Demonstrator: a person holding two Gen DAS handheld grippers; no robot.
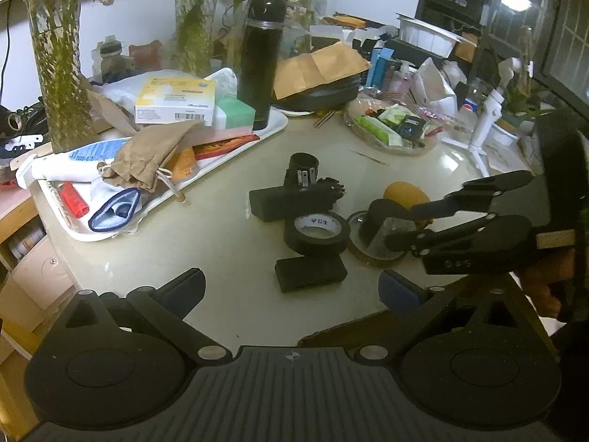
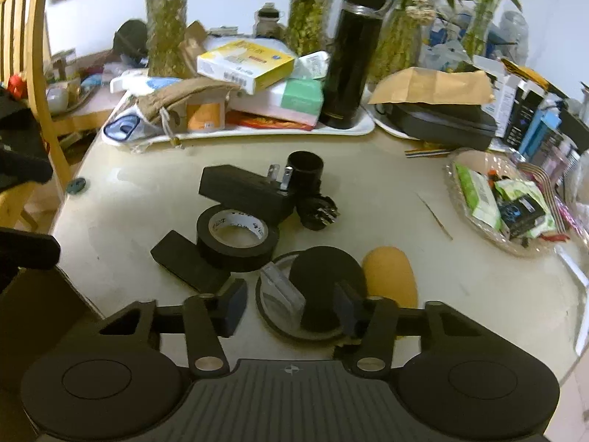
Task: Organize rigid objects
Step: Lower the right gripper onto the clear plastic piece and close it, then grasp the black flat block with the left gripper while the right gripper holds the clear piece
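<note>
Left wrist view: left gripper [image 1: 292, 287] at bottom of frame, jaws wide apart, nothing between them, hovering over the table [image 1: 228, 265] near its front edge; a small black block [image 1: 310, 273] lies just past its tips, touching a tape roll [image 1: 316, 231] above it; behind the roll a longer black block [image 1: 291, 204] with a black cylinder part [image 1: 302, 169] and a ribbed black part [image 1: 333, 187] at its far end, all mid-frame; right gripper [image 1: 384, 226] enters from the right edge, fingers angled left and down onto a black cap-shaped piece [image 1: 379, 217] that sits tilted in a round dark coaster [image 1: 359, 248]; orange object [image 1: 405, 193] just behind it. Right wrist view: right gripper [image 2: 291, 304] at lower centre, jaws partly closed, right pad at the edge of the black cap [image 2: 324, 269], left pad beside the coaster [image 2: 270, 316] rim with a gap to a clear plastic piece [image 2: 281, 291] lying in it; cannot tell if the pads press the cap yet; orange object [image 2: 390, 276] just right of the cap, tape roll [image 2: 237, 237] upper left of the gripper, flat on the table, overlapping the small block [image 2: 187, 259]; long block [image 2: 244, 189] behind the roll. Clutter at top of both views: white tray [image 1: 272, 129] with boxes, black flask [image 1: 261, 62] upright, vases with plants, snack bowl [image 2: 504, 202] at right
</note>
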